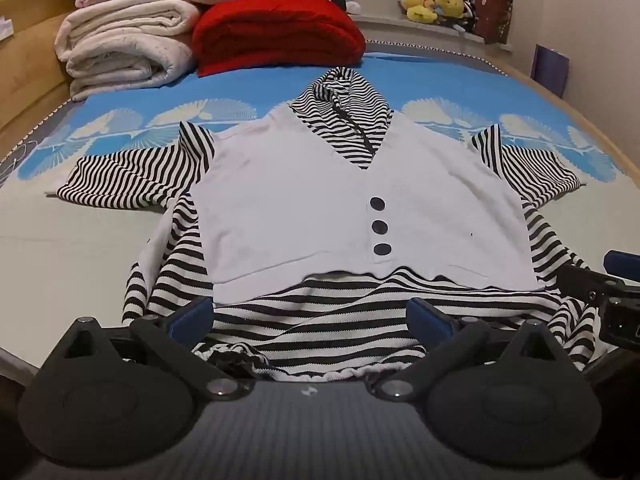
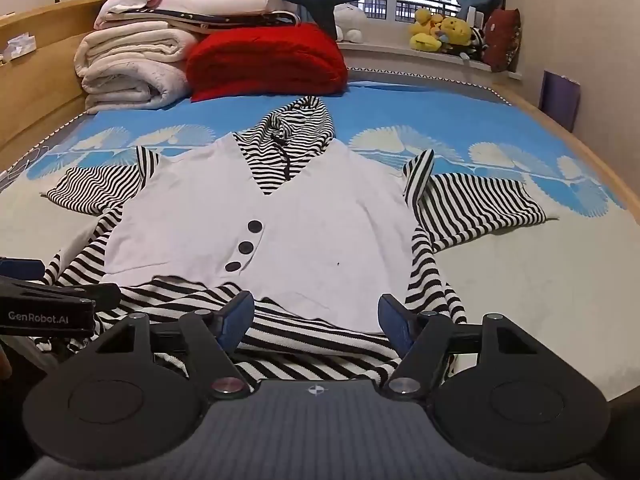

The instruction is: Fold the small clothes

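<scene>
A small hooded top lies spread flat and face up on the bed, with a white vest front, three dark buttons and black-and-white striped sleeves, hood and hem. My left gripper stands wide open just above the striped hem on its left part, with cloth showing between the fingers but not pinched. My right gripper is open over the hem's right part, its blue pads apart from the cloth. Each gripper shows at the edge of the other's view.
At the head of the bed lies a stack of folded white blankets beside a red blanket. Plush toys sit on the window sill. A wooden bed frame runs along the left. The blue patterned sheet lies beyond the hood.
</scene>
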`<state>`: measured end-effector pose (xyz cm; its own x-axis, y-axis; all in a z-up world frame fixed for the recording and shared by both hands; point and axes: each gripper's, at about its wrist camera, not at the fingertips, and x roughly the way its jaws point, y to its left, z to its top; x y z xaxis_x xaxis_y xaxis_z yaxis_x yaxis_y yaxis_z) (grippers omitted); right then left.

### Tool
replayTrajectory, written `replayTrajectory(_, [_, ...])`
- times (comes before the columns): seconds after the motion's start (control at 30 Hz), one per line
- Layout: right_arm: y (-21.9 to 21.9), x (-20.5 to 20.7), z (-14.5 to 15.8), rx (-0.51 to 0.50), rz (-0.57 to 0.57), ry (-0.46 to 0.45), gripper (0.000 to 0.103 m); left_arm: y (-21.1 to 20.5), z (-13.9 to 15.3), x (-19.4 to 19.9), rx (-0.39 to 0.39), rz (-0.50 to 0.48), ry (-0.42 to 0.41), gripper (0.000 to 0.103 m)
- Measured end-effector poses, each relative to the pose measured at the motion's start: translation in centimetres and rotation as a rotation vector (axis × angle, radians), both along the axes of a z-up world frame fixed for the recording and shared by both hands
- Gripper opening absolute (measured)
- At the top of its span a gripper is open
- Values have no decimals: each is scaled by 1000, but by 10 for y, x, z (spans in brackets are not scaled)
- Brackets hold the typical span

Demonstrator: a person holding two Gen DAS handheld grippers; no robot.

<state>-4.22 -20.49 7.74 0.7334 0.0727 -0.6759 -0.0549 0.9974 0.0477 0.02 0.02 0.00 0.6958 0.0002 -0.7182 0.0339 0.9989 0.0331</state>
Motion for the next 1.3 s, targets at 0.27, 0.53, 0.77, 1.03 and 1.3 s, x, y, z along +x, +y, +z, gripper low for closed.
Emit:
replayTrajectory(0.27, [0,1,-3,-23,0,9,65,0,8,-1,-10,-4,17,102])
replayTrajectory(0.53, [-2,2,-3,-14,-3,17,65,-3,0,1,-4,-7,10,102])
replayTrajectory(0.77, [-1,1,-3,-16,1,16,65,-3,-1,2,-4,-4,13,102])
replayTrajectory(1.03, [0,2,-2,-16,1,16,65,-3,-1,2,0,-6,11,102])
replayTrajectory(1.3, [1,2,-1,-19,2,9,65,-2,2,1,-9,-4,0,102])
